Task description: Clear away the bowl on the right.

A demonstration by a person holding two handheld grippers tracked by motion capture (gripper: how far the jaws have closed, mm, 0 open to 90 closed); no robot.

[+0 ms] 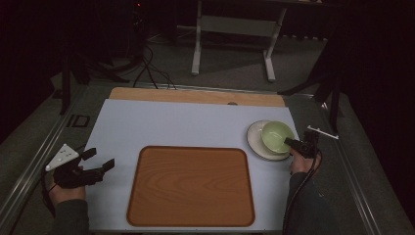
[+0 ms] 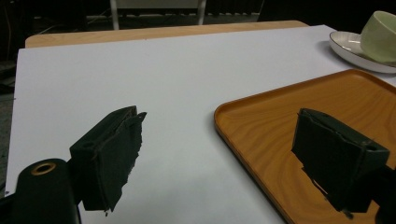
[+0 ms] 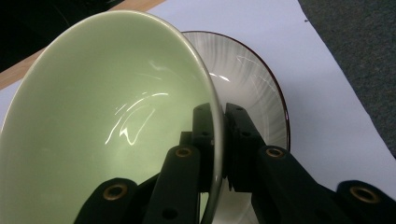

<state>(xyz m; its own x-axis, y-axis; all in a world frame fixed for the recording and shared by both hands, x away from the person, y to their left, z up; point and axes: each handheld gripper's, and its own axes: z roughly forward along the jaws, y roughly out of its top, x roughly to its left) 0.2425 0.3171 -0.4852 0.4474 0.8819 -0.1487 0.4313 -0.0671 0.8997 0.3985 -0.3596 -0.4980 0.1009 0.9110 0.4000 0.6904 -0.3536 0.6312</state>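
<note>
On the white table (image 1: 186,125), right gripper (image 3: 219,140) fingers clamp the green bowl's (image 3: 102,107) rim.

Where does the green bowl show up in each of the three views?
High view: green bowl at right, on the white plate, right hand-held gripper at its rim.
Left gripper view: top right corner, past the wooden tray.
Right gripper view: left and centre, rim pinched between the jaws.
Shared landmark: the white plate.

The high view is dim, its upper corners and right edge sunk in near-black. Overhead light leaves a white glare streak inside the glossy pale green ceramic bowl (image 3: 107,126). The nearest black parts at the bottom of both gripper views blur softly.
</note>
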